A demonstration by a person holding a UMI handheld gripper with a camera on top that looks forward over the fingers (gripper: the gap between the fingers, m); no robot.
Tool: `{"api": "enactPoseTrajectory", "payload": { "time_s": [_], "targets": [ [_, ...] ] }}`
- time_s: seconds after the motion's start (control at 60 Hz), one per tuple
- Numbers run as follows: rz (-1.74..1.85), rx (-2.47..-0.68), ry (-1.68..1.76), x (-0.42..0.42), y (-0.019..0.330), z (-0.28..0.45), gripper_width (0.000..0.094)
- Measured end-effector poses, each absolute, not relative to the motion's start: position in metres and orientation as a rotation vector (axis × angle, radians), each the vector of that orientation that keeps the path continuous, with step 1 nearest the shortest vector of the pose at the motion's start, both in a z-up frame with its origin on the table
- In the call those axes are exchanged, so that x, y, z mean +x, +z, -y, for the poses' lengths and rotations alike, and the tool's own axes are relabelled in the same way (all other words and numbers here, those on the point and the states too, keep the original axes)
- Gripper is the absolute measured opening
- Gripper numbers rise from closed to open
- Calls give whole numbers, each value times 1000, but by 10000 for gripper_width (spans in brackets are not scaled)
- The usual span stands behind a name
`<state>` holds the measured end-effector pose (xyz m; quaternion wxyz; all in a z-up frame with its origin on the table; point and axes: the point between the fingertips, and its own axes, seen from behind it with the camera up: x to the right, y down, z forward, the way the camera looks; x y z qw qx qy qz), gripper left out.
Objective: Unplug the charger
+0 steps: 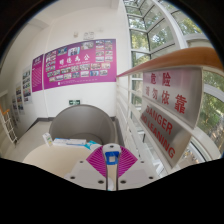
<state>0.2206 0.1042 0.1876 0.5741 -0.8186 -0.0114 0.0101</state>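
Note:
My gripper (111,158) points out over a white table (48,156). Its two magenta pads (97,160) stand close together with a small white and blue charger (111,153) pinched between them. The charger's blue part faces me at the fingertips, and its white body runs back between the fingers. The charger is held up in the air, and no socket or cable shows.
A grey rounded chair back (85,122) stands just beyond the fingers. A white and red danger sign (163,126) and a sign with red characters (170,90) stand to the right before tall windows (160,30). Pink posters (80,62) hang on the far wall.

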Motion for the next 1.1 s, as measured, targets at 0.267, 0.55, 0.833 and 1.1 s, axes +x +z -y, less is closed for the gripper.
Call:
{"api": "enactPoseTrajectory", "payload": {
  "time_s": [0.267, 0.55, 0.833, 1.1],
  "targets": [
    [87, -2312, 63, 219, 13, -25, 198],
    [72, -2307, 128, 210, 4, -30, 742],
    [188, -2226, 39, 205, 53, -8, 859],
    [147, -2138, -19, 177, 140, 67, 859]
  ]
}}
